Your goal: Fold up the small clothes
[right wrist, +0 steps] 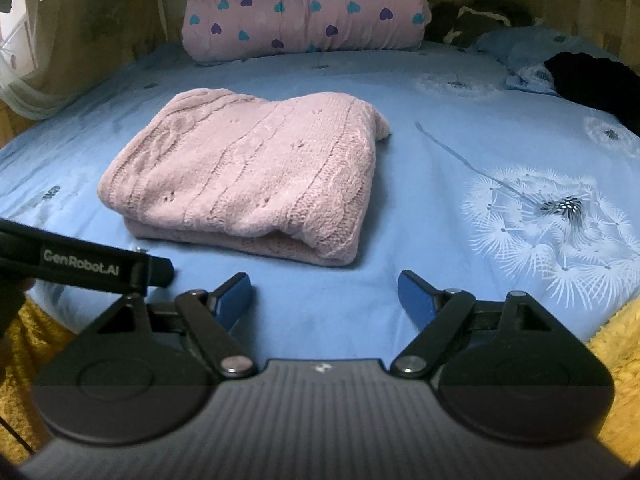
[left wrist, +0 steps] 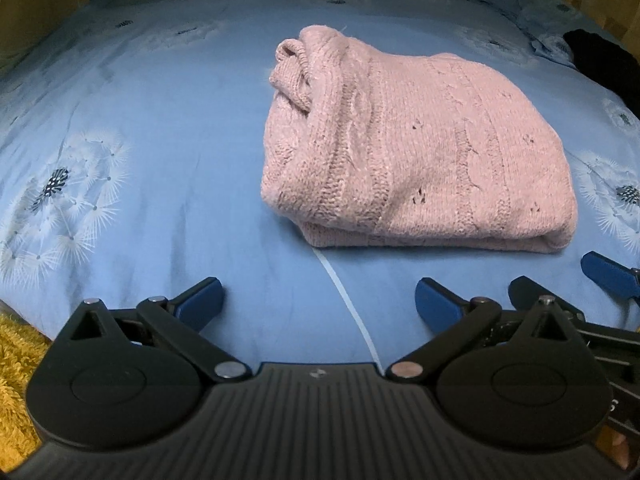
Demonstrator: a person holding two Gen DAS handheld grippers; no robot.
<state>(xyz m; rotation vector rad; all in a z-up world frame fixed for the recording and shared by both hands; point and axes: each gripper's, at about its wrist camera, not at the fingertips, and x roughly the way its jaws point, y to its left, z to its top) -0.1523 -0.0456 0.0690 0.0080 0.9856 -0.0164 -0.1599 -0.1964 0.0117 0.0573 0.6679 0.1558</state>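
So from where I'm sitting, both grippers are off the cloth. The left gripper (left wrist: 318, 300) has its jaws spread wide with nothing between them, hovering over bare sheet, and the right gripper (right wrist: 324, 294) is the same, jaws apart and empty. The pink knitted sweater (left wrist: 416, 148) is lying folded into a chunky bundle on the bed (left wrist: 168, 128); in the left wrist view it sits around 1 o'clock from the gripper, with a bunched bit sticking up at its far left corner. In the right wrist view the sweater (right wrist: 248, 172) is at about 11 o'clock, folded edge facing me, not touching either gripper. The right gripper's blue fingertips (left wrist: 606, 274) poke into the left view at roughly 3 o'clock, near the sweater's front right corner but apart from it. The bed's blue sheet has big white dandelion prints (right wrist: 556, 224), one at about 2 o'clock of the right gripper. Up at 12 o'clock there's a rolled pink quilt with hearts (right wrist: 304, 12) against the far end, and some dark clothing (right wrist: 596, 84) at 2 o'clock on the far right edge. A yellow fuzzy blanket (right wrist: 616, 364) shows at the near corners.
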